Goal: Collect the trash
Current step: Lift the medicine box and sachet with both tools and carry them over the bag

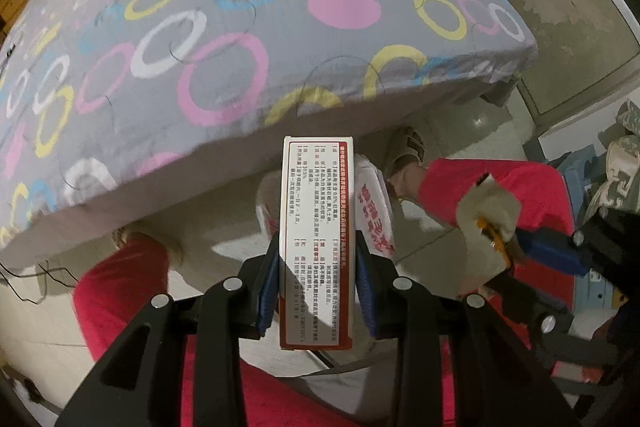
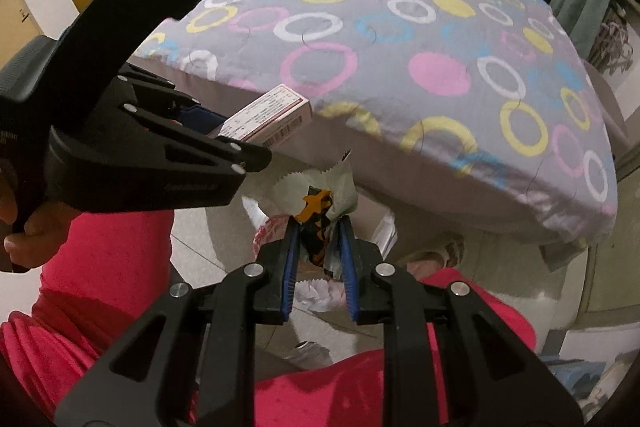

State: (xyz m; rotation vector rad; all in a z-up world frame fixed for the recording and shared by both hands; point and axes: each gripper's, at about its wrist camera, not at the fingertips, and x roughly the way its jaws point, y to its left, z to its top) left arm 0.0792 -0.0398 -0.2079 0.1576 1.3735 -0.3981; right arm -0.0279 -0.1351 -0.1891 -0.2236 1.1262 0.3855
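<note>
- left gripper clamped on the box — long axis straight down at the bag
- right gripper pinching a wrapper, bag right below too

The person wears bright red trousers and light beige slippers. Each gripper, the left gripper and the right gripper, has a black plastic frame with triangular cut-outs, round silver screws at the joints, and blue ribbed pads on its fingers.
</note>
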